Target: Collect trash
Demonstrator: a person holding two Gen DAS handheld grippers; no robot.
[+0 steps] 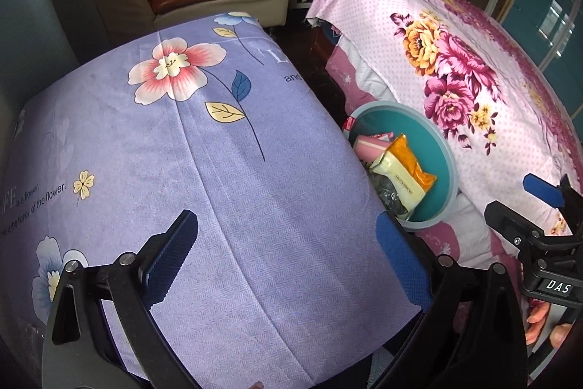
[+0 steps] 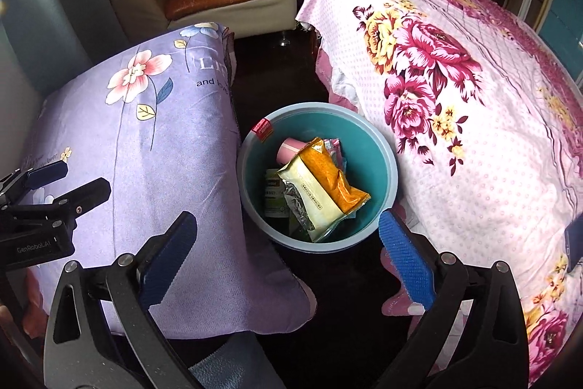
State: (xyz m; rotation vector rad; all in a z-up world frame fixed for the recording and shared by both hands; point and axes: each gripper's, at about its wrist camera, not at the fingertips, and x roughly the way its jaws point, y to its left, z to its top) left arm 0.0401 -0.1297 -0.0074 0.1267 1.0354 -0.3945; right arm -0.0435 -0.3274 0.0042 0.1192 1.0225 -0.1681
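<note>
Right wrist view: teal bin (image 2: 379, 155) of wrappers (image 2: 320, 185) sits just ahead between the right gripper (image 2: 288, 257) fingers, spread wide and empty; left gripper (image 1: 288, 261) too.

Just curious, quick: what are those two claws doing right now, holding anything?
Left gripper: open, holding nothing.
Right gripper: open, holding nothing.
</note>
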